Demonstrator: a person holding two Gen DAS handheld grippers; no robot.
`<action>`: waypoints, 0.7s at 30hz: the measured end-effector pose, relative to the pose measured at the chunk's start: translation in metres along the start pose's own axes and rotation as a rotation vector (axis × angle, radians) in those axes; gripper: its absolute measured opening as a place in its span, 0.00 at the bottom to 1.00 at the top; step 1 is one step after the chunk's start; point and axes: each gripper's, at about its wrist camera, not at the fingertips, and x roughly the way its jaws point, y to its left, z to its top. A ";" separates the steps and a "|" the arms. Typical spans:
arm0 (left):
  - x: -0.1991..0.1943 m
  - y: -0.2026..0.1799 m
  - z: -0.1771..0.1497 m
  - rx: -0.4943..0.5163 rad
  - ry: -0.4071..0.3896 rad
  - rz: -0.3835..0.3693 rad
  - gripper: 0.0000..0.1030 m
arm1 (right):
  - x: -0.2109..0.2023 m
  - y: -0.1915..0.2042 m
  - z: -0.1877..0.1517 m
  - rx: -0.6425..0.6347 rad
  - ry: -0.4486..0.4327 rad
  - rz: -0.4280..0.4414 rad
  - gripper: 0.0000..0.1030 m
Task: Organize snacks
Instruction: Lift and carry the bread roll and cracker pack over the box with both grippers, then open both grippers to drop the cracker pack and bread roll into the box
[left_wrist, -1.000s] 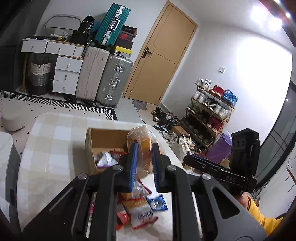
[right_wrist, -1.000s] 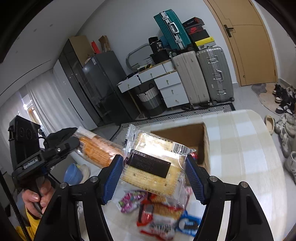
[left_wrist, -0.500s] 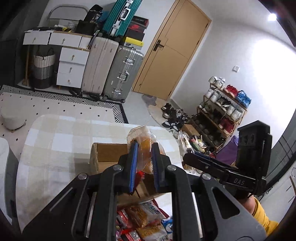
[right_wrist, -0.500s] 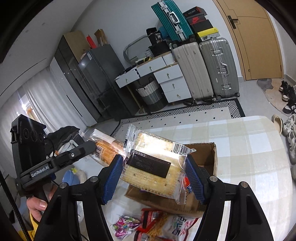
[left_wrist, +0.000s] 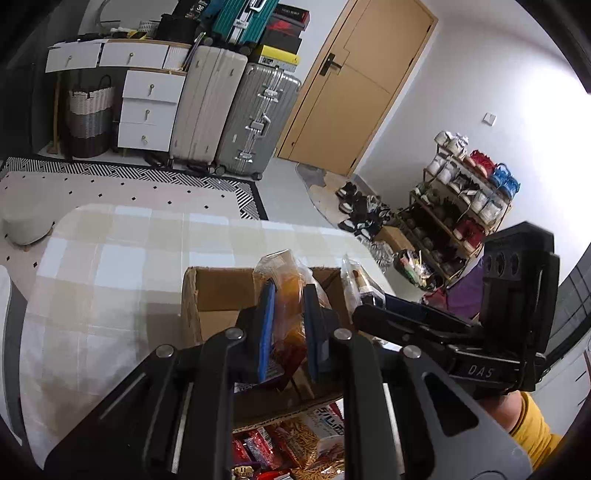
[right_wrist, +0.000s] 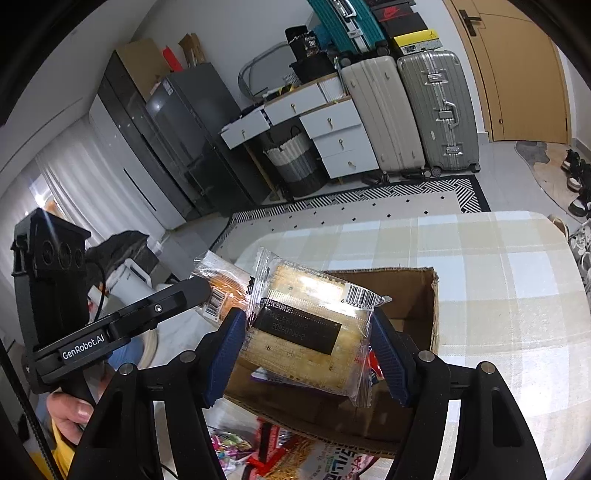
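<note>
My left gripper (left_wrist: 289, 295) is shut on a clear packet of orange-brown bread (left_wrist: 286, 275) and holds it over the open cardboard box (left_wrist: 216, 291). My right gripper (right_wrist: 308, 328) is shut on a clear packet of pale crackers (right_wrist: 306, 328) with a barcode, also above the box (right_wrist: 417, 302). The bread packet (right_wrist: 221, 284) and the left gripper show at the left of the right wrist view. The right gripper (left_wrist: 373, 301) with its cracker packet (left_wrist: 352, 277) shows to the right in the left wrist view. A few snacks lie inside the box.
Several loose snack packets (left_wrist: 295, 443) lie on the checked tablecloth (left_wrist: 110, 258) in front of the box; they also show in the right wrist view (right_wrist: 280, 454). Suitcases (left_wrist: 229, 110), drawers and a shoe rack (left_wrist: 461, 206) stand beyond the table.
Both grippers have moved forward with their packets, from above the loose snack pile to above the open box. Both grips are unchanged.
</note>
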 end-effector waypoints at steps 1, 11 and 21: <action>0.002 0.001 -0.003 0.001 0.003 0.002 0.12 | 0.002 0.000 -0.001 -0.001 0.003 -0.002 0.66; 0.031 -0.005 -0.013 0.052 0.040 0.039 0.12 | 0.019 0.000 -0.010 -0.068 0.025 -0.060 0.66; 0.037 -0.012 -0.013 0.072 0.050 0.070 0.13 | 0.028 -0.010 -0.012 -0.030 0.051 -0.076 0.67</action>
